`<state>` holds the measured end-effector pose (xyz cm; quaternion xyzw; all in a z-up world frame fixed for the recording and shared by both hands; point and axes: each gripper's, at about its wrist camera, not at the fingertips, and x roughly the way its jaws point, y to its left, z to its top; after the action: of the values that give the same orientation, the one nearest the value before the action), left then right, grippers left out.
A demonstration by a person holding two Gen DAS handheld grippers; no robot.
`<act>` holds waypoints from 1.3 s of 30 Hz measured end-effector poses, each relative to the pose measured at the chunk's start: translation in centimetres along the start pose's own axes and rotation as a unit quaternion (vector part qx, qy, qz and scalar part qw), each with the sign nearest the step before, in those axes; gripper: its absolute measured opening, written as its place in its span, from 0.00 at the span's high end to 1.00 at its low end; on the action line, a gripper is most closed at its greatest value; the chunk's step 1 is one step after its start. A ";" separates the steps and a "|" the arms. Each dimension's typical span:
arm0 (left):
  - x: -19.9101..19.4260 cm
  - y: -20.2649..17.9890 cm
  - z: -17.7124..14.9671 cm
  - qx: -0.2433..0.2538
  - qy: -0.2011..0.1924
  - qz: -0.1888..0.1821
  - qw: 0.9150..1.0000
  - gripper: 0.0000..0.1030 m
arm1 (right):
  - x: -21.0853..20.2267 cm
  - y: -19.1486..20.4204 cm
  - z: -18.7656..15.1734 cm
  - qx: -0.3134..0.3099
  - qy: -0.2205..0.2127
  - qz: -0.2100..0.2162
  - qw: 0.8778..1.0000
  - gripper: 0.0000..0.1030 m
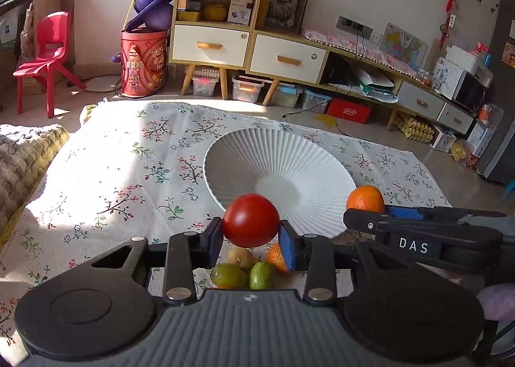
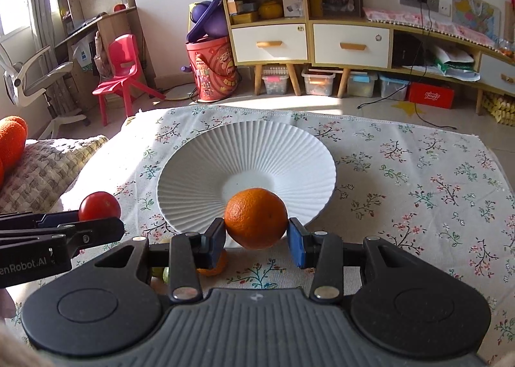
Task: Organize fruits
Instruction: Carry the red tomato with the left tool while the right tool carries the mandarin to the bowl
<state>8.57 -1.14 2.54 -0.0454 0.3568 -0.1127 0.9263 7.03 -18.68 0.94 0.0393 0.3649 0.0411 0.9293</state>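
Now the left gripper [image 1: 251, 235] clamps a red tomato [image 1: 251, 220] and the right gripper [image 2: 256, 236] an orange [image 2: 256, 217], both at the white bowl's [image 2: 199, 161] six o'clock rim (more fruit [image 1: 243, 273] lies beneath).

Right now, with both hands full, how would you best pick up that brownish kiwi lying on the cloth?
Grip the kiwi across its narrow middle, coming straight down from above. It lies nestled against two green fruits and an orange, so side approaches look blocked. The left hand-held gripper would probably have to drop its tomato in the white bowl first.
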 end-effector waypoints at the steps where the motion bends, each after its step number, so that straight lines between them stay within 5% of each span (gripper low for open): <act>1: 0.4 -0.2 0.2 0.002 0.001 0.002 1.000 0.78 | 0.2 -0.1 0.2 0.000 0.001 -0.001 1.000 0.63; 13: 5.9 -1.3 2.2 0.037 0.019 0.026 0.999 0.78 | 3.3 -2.3 1.7 0.016 0.017 0.010 1.000 0.63; 25: 10.1 -1.7 2.5 0.069 0.039 0.006 0.997 0.78 | 5.9 -2.4 2.3 0.000 0.036 0.020 0.999 0.63; 39: 10.6 -2.4 2.4 0.103 0.038 0.002 0.994 0.78 | 6.1 -2.6 2.3 -0.006 0.039 0.029 0.999 0.63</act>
<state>17.41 -5.97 -2.16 0.0551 0.3788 -0.1486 0.9118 13.18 -20.70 -1.73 0.0431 0.3992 0.0717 0.9131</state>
